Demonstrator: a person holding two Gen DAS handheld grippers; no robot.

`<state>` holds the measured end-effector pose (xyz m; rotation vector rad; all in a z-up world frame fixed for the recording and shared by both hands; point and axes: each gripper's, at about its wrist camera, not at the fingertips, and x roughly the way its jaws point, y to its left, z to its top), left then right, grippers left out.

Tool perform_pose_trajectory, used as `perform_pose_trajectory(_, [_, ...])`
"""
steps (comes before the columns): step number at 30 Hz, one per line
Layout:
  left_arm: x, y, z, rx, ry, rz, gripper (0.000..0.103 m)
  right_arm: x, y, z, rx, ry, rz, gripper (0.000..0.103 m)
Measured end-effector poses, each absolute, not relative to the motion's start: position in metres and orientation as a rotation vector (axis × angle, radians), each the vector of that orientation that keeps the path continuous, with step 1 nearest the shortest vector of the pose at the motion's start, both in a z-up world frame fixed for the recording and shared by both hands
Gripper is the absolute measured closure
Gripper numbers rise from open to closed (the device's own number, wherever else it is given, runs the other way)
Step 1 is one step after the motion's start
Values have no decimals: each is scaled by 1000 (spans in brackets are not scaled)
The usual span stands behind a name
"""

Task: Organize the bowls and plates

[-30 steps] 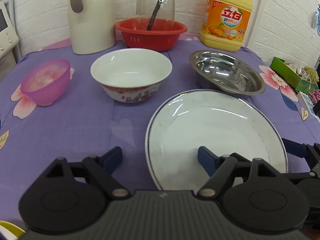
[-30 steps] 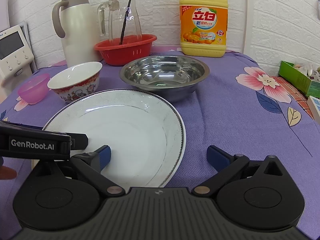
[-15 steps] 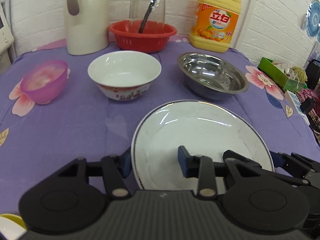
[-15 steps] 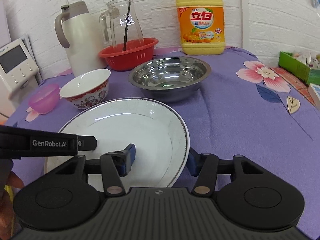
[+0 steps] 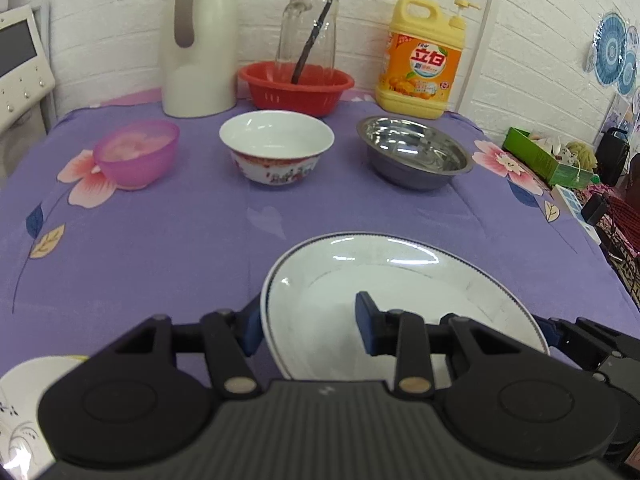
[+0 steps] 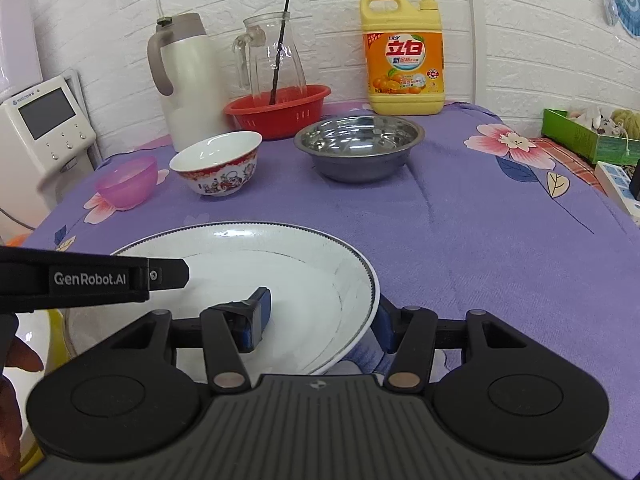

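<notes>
White plate (image 5: 400, 280) tilted; three bowls (image 5: 277, 148) beyond.

one plate (image 5: 400, 280), three bowls (image 5: 276, 152), one basket (image 5: 296, 88), one jug (image 5: 200, 40)

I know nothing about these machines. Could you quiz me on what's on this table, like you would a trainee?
1. True or false: both claws grip the white plate.
2. Which bowl stands between the pink bowl and the steel bowl?
3. What stands in the red basket?

Key: 1. True: left claw on its left rim, right claw on its right rim. 2. The white patterned bowl. 3. A glass pitcher with a dark stick.
</notes>
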<state>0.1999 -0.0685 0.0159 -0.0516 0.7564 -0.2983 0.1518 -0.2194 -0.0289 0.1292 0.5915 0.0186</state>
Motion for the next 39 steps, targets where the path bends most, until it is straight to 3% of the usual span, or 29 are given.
perform_pose_trajectory(5, [199, -67, -1, -59, 804, -295, 69, 151, -221, -38, 149, 620, 20, 13])
perform_pose_trajectory(11, [206, -71, -4, -46, 795, -290, 65, 156, -222, -38, 127, 628, 58, 0])
perform_pose_trajectory(30, [210, -78, -8, -37, 775, -271, 61, 160, -215, -45, 34, 631, 50, 0])
perform_pose_trajectory(39, [192, -81, -4, -77, 775, -276, 63, 147, -207, -37, 48, 618, 2, 0])
